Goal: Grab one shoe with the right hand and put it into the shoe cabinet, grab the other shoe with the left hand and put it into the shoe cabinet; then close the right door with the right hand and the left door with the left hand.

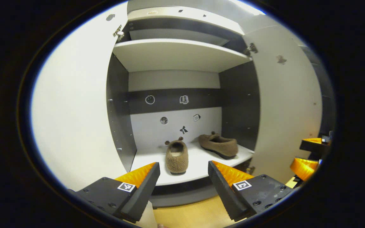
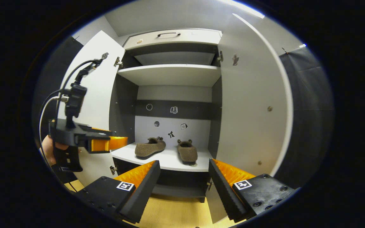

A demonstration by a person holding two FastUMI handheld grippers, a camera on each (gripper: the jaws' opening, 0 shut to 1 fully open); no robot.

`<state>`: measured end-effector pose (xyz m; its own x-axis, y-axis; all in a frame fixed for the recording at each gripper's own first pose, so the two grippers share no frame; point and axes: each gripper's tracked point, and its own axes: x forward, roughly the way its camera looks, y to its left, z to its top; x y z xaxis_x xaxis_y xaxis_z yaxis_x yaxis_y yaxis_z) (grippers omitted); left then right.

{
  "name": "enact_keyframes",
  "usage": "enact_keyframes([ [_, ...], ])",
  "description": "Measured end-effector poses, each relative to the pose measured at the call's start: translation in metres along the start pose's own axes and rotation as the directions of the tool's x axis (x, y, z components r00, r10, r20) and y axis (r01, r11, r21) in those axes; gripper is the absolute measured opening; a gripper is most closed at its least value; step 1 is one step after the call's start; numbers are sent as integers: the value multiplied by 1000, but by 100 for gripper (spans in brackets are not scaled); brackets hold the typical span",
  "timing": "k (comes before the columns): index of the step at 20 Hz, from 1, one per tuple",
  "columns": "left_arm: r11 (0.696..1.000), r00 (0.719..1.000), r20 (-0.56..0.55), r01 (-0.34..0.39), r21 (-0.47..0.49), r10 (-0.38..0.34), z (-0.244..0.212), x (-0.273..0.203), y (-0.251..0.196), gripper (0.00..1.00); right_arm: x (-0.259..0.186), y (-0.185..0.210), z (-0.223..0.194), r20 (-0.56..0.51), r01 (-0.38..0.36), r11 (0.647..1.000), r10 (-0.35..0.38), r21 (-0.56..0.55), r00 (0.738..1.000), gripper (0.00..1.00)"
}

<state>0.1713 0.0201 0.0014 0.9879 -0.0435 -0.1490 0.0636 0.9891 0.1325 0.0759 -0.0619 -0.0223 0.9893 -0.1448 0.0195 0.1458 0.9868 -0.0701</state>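
Observation:
Two brown fuzzy shoes rest on the white lower shelf point(image 1: 198, 164) of the open shoe cabinet: the left shoe point(image 1: 176, 156) point(image 2: 150, 147) and the right shoe point(image 1: 219, 145) point(image 2: 188, 151). Both doors stand wide open, the left door point(image 1: 74, 110) point(image 2: 95, 79) and the right door point(image 1: 284, 110) point(image 2: 252, 110). My left gripper point(image 1: 184, 172) is open and empty, a little in front of the shelf. My right gripper point(image 2: 184, 171) is also open and empty, farther back. In the right gripper view the left gripper point(image 2: 106, 143) hovers beside the left door, held by a hand point(image 2: 48, 145).
A white upper shelf point(image 1: 179, 53) point(image 2: 173, 74) spans the cabinet above the shoes, and a drawer front with a handle point(image 2: 169, 34) tops it. Small stickers dot the back wall point(image 1: 176, 123). Light wooden floor point(image 2: 176, 212) lies below. The other gripper point(image 1: 309, 158) shows at the right edge.

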Motion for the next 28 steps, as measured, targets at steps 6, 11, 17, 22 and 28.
enact_keyframes([
  [6, 992, 993, 9, 122, -32, -122, -4, -112, -20, 96, -68, -103, 20, 11, 238, 969, -237, -63, 971, 98],
  [11, 991, 991, 33, 130, -18, -130, 0, -163, -6, 96, -61, -185, 42, 43, 332, 943, -331, -10, 943, 98],
  [17, 985, 989, 93, 126, -121, -115, 15, -196, 15, 96, -22, -195, 45, 41, 289, 957, -290, 37, 956, 98],
  [22, 984, 995, 98, -11, -177, 29, 11, -217, 68, 97, -14, -184, 47, 25, 257, 966, -258, 23, 966, 95],
  [28, 972, 982, 62, -167, -165, 179, -1, -237, 111, 95, -1, -112, 46, 33, 105, 993, -106, 48, 994, 95],
])
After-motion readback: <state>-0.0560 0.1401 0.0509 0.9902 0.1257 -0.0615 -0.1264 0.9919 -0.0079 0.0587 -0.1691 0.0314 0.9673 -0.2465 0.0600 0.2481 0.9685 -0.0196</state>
